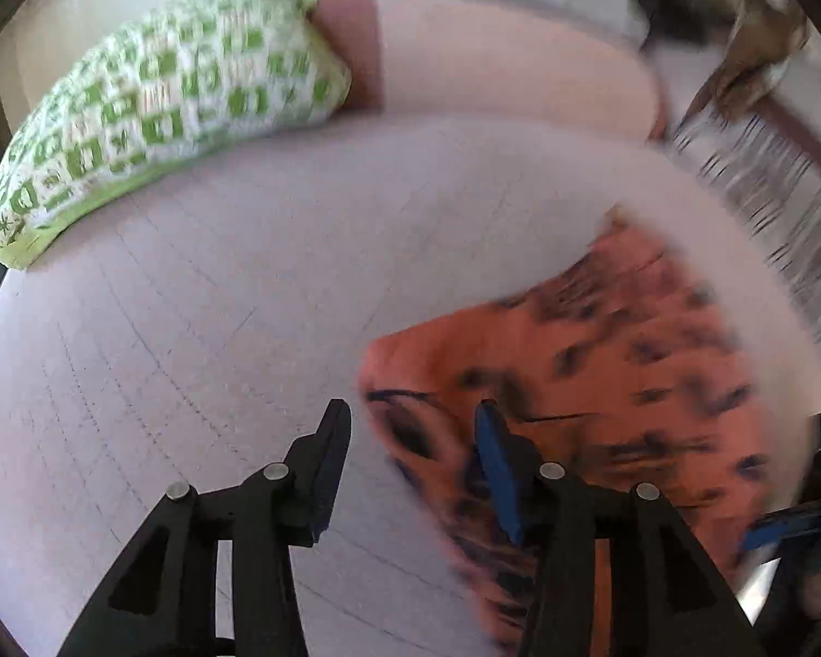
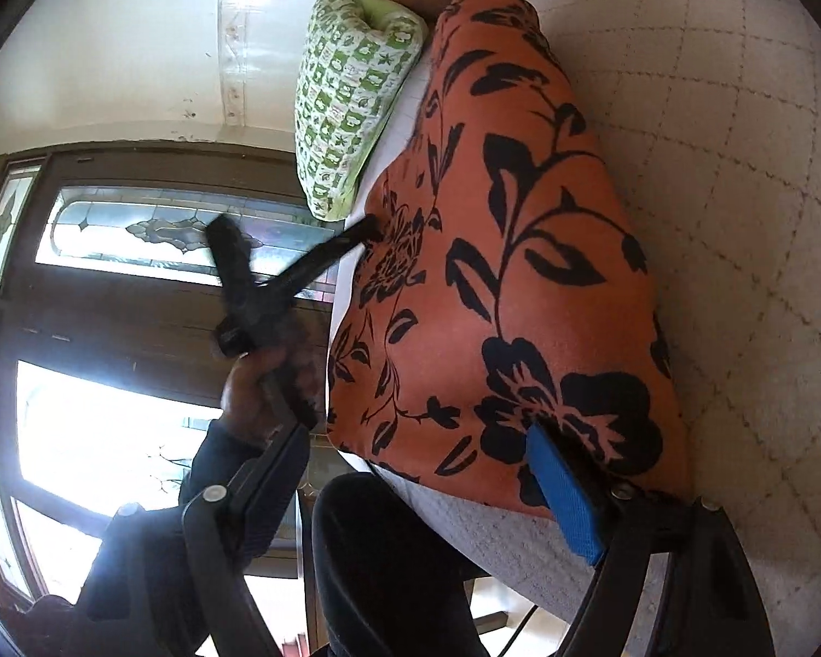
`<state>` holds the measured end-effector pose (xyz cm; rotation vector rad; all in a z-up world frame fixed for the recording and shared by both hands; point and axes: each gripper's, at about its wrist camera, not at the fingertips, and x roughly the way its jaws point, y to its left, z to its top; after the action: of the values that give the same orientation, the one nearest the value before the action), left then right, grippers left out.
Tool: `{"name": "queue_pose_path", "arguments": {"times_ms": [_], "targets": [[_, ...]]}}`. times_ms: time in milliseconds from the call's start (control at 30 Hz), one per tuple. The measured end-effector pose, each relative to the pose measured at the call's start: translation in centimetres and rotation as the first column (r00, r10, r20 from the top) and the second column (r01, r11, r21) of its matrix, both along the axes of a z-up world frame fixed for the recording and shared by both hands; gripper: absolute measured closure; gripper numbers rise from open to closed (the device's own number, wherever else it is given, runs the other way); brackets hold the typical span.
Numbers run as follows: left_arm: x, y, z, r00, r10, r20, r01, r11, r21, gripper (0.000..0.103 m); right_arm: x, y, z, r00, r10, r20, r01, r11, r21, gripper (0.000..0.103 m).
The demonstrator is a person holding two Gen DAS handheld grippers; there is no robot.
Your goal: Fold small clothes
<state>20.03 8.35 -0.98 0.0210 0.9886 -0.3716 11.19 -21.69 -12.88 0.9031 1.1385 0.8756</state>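
An orange cloth with a black flower print lies on a pale quilted bed. My left gripper is open just above the cloth's near left corner, its right finger over the cloth and its left finger over the bare bed. In the right wrist view the same cloth stretches away from me. My right gripper is open, its blue pad at the cloth's near edge. The left gripper shows there too, its tip at the cloth's left edge.
A green and white patterned pillow lies at the far left of the bed, also in the right wrist view. A striped cloth lies at the far right. A stained-glass door stands beyond the bed's edge.
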Motion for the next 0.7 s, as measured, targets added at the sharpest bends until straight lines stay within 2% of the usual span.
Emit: {"name": "queue_pose_path", "arguments": {"times_ms": [67,133,167,200,267,300,367,400,467,533,600,700], "targets": [[-2.5,-0.7,1.8,0.999,-0.025,0.025,0.028,0.995,-0.100,0.054,0.0,0.0,0.0,1.000,-0.003,0.001,0.003,1.000,0.001,0.019],[-4.7,-1.9,1.9,0.998,-0.064,0.030,0.068,0.980,-0.187,0.054,0.1,0.1,0.0,1.000,-0.004,0.001,0.004,1.000,0.001,0.019],[-5.2,-2.6,0.8,0.997,-0.074,0.004,0.074,0.982,-0.176,0.054,0.1,0.1,0.1,1.000,-0.003,0.002,0.003,1.000,0.003,0.019],[-6.1,-2.9,-0.8,0.998,-0.058,-0.032,0.053,0.990,-0.127,0.054,-0.1,-0.2,0.0,1.000,-0.001,0.004,0.001,1.000,0.005,0.019],[-6.0,-2.4,-4.3,0.992,-0.005,-0.123,-0.006,0.996,-0.092,0.058,-0.2,-0.4,-0.1,1.000,-0.003,0.005,0.003,1.000,0.013,0.019],[-6.3,-1.8,-4.7,0.994,0.033,-0.108,-0.044,0.994,-0.100,0.063,-0.2,-0.6,-0.2,1.000,-0.002,0.003,0.002,1.000,0.016,0.019],[-7.2,-1.7,-3.0,0.995,0.073,-0.067,-0.080,0.991,-0.110,0.064,-0.4,-0.9,-0.2,1.000,-0.006,-0.003,0.006,1.000,0.010,0.019],[-8.1,-2.1,-1.4,0.997,0.076,-0.017,-0.077,0.990,-0.117,0.063,-0.5,-1.0,-0.1,1.000,-0.006,-0.004,0.006,1.000,0.005,0.019],[-9.5,-3.1,1.0,0.997,0.054,0.053,-0.046,0.991,-0.129,0.053,-0.5,-1.3,0.5,1.000,-0.006,-0.021,0.006,1.000,-0.001,0.018],[-11.2,-4.4,2.6,0.994,0.012,0.110,0.006,0.987,-0.161,0.043,-0.4,-1.7,2.5,1.000,-0.013,0.021,0.013,1.000,0.006,0.018],[-12.8,-5.3,2.5,0.993,-0.020,0.115,0.042,0.980,-0.193,0.043,0.6,-2.7,5.3,0.993,-0.026,0.112,0.029,0.999,-0.021,0.018],[-13.1,-6.0,-0.3,0.999,-0.028,0.037,0.034,0.982,-0.188,0.043,4.1,-4.6,7.1,0.983,-0.083,0.161,0.097,0.992,-0.076,0.015]]}}
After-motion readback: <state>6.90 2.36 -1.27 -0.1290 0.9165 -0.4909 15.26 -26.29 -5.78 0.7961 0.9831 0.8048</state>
